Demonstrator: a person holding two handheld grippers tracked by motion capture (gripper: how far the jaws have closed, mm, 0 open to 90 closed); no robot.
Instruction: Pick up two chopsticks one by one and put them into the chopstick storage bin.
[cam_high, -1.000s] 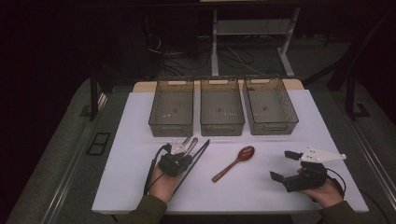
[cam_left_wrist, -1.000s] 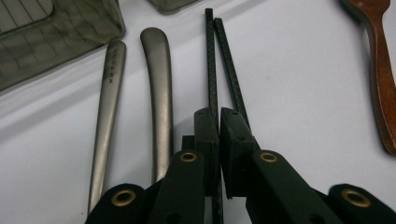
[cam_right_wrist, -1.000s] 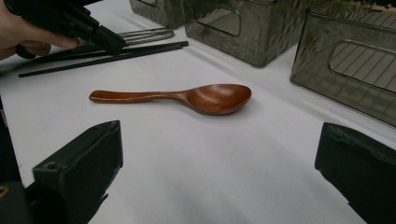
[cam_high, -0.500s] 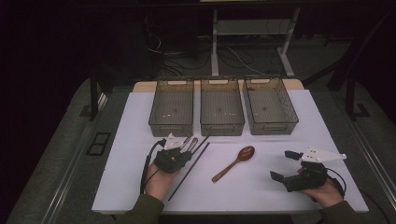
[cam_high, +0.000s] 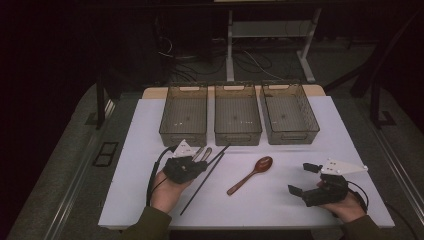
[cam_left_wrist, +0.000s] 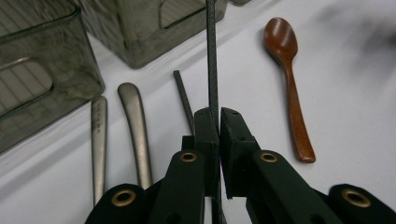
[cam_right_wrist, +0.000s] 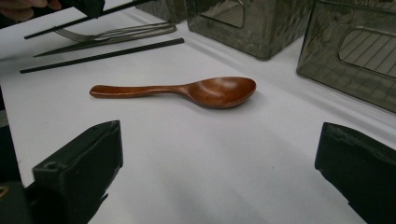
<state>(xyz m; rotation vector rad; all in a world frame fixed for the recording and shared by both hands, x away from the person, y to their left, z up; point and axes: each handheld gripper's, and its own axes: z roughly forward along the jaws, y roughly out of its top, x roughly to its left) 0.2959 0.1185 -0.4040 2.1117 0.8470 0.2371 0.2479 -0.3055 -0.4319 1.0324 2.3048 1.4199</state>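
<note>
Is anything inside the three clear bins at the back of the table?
All three bins look empty in the high view; ribbed floors show through. The left claw holds one black chopstick, away from them. Near-wall corners are hard to see.

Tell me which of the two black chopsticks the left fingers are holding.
The chopstick clamped between the left fingers is the one running straight up from them. The other chopstick lies free on the table, beside the metal handles.
</note>
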